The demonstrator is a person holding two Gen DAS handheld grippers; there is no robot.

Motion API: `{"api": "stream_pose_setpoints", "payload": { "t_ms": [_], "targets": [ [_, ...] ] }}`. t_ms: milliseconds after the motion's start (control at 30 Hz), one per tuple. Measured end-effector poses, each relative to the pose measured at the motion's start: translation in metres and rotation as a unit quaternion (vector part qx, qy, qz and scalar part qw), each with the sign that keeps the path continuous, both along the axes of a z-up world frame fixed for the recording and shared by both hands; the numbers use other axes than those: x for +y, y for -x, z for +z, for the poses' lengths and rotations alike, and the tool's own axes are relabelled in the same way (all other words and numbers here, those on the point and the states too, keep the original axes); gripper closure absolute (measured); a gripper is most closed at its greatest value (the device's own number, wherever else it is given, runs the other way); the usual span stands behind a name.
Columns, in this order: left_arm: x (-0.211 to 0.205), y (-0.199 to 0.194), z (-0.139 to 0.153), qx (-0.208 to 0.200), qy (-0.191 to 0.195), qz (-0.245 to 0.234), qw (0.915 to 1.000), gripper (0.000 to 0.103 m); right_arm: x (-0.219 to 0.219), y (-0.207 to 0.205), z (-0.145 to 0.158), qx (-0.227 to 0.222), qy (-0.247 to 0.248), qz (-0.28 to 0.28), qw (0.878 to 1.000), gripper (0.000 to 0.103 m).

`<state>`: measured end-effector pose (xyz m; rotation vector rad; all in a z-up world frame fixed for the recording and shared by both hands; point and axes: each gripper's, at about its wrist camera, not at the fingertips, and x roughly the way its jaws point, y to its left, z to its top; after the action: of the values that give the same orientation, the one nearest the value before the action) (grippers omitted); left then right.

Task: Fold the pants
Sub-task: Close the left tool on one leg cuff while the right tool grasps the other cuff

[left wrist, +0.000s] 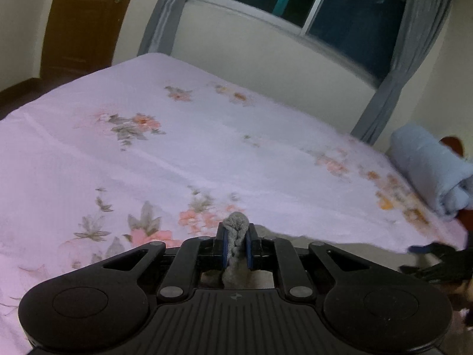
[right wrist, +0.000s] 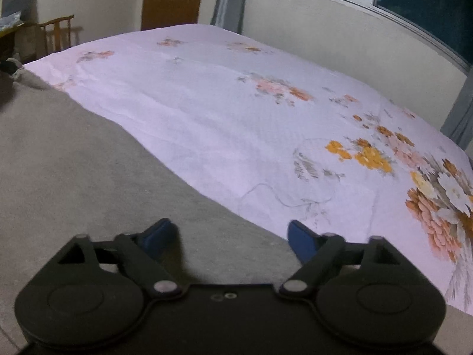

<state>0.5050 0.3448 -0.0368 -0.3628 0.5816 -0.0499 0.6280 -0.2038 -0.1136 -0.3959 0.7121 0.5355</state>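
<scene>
Nearest, left gripper (left wrist: 236, 247): its two black jaws with blue pads were pressed together on a bunched fold of the grey fuzzy fabric pants (left wrist: 235, 230); the cloth stuck out above the pads and hung below them.
Right gripper (right wrist: 232, 233): its jaws stood spread wide, with nothing between the blue fingertips (right wrist: 301, 236); it hovered over the grey cloth near its edge.
Pants position: the grey cloth (right wrist: 74, 159) lay spread on the near side of the bed, its edge running across the sheet.
Bed: pale pink sheet with printed orange and pink flowers (left wrist: 207, 136) covered it.
Right end of bed: a rolled light blue towel (left wrist: 428, 168).
Far: cream wall, dark window (left wrist: 348, 14), grey curtains (left wrist: 396, 82), brown wooden door (left wrist: 85, 14), wooden chair (right wrist: 56, 32).
</scene>
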Motion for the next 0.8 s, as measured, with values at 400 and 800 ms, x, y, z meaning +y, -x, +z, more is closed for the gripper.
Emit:
{"api": "stream_pose_setpoints", "payload": {
  "t_ms": [400, 800],
  "targets": [
    [0.014, 0.02, 0.018, -0.02, 0.015, -0.008, 0.9997, 0.093, -0.001, -0.029, 0.003, 0.081, -0.01, 0.073, 0.994, 0.063],
    [0.03, 0.059, 0.038, -0.053, 0.059, -0.023, 0.9966, 0.093, -0.016, 0.076, 0.096, -0.002, 0.033, 0.108, 0.994, 0.103]
  ]
}}
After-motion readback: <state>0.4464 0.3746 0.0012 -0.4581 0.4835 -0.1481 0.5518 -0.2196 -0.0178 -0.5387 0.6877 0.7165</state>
